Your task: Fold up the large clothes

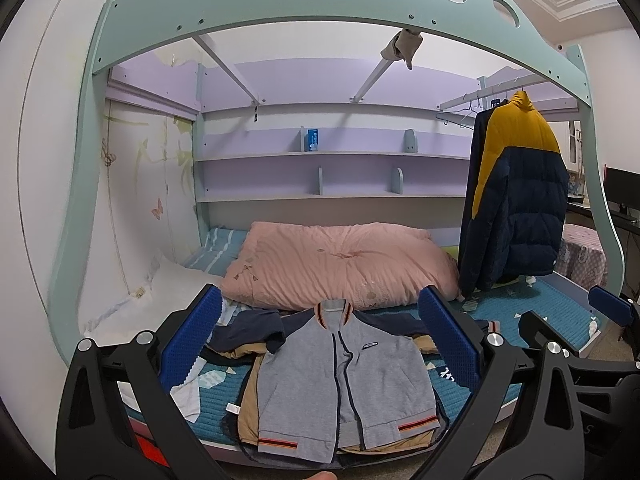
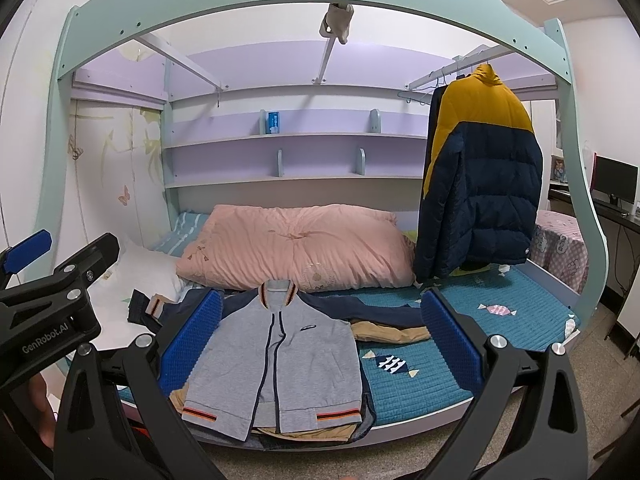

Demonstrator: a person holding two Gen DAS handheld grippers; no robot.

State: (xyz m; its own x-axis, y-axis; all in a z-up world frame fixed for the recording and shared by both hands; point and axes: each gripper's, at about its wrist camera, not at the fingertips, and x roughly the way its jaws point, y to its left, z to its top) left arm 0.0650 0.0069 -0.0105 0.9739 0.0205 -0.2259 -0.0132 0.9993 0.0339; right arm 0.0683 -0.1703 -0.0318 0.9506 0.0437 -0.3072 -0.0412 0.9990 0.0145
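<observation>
A grey zip jacket (image 1: 340, 376) with navy sleeves and striped cuffs lies flat, front up, on top of other clothes at the bed's front edge; it also shows in the right wrist view (image 2: 276, 364). Tan and dark garments (image 1: 248, 404) stick out beneath it. My left gripper (image 1: 320, 336) is open and empty, held in the air before the bed, its jaws framing the jacket. My right gripper (image 2: 320, 332) is open and empty, beside the left one, which shows at the left of the right wrist view (image 2: 60, 256).
The bed has a teal quilted mattress cover (image 2: 480, 344), a pink duvet (image 1: 340, 264) behind the clothes and a white pillow (image 2: 144, 272) at left. A navy and yellow puffer coat (image 2: 480, 184) hangs at right. The bunk frame (image 1: 320, 12) arches overhead.
</observation>
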